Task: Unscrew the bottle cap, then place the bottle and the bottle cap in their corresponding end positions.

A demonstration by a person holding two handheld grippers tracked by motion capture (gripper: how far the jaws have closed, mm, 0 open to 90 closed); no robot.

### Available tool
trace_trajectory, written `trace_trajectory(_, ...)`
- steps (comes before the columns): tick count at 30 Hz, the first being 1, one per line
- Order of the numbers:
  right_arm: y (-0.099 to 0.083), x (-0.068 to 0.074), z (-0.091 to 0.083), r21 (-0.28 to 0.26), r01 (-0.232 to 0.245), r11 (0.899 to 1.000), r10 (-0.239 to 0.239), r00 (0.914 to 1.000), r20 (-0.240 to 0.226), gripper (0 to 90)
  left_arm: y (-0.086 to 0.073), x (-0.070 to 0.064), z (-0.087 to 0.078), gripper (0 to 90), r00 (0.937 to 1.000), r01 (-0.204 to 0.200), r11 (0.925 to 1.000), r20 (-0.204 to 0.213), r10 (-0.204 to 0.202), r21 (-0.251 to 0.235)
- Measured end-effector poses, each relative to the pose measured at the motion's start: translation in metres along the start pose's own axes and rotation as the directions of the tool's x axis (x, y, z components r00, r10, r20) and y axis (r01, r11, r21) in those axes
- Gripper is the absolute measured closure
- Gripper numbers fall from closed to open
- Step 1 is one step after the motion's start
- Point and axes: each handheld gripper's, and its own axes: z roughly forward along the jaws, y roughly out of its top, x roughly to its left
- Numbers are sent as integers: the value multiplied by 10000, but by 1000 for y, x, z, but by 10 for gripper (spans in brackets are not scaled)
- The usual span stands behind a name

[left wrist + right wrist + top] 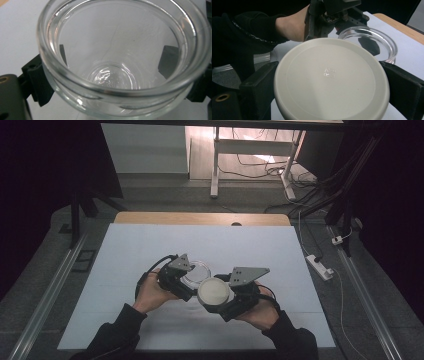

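Left gripper (186,279) clamped on clear glass jar (196,271), jaws pressed against opposite sides of its wall just below the rim; seen through the glass in left gripper view, jar (120,62) empty, mouth up toward the camera. Right gripper (220,296) clamped on round off-white lid (214,291), one jaw on each side of its edge, flat top facing up; same in right gripper view, lid (329,80) wedged between both jaws. Jar and lid just beside each other in high view, lid toward the near edge of the bench (150,250), jar slightly farther in, both around the middle of the white surface. Cannot tell whether lid touches jar. Hands (152,294) on each gripper, dark sleeves (120,325) coming in over near edge.
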Motion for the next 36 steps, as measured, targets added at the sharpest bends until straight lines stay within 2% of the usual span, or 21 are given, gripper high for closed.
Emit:
trace_trajectory(16, -21, 6, 10, 315, -231, 9992, 230, 9997, 37, 69, 5, 8, 3, 71, 9991, 79, 10000, -405, -78, 21)
trace_trajectory(26, -31, 11, 18, 422, -209, 9989, 205, 9997, 112, 69, 8, 19, 4, 71, 9983, 259, 9995, -516, -269, -200)
trace_trajectory(36, -43, 10, 32, 727, -150, 9972, 137, 9997, 185, 69, 12, 29, 13, 71, 9978, 107, 9997, -648, -121, -221)
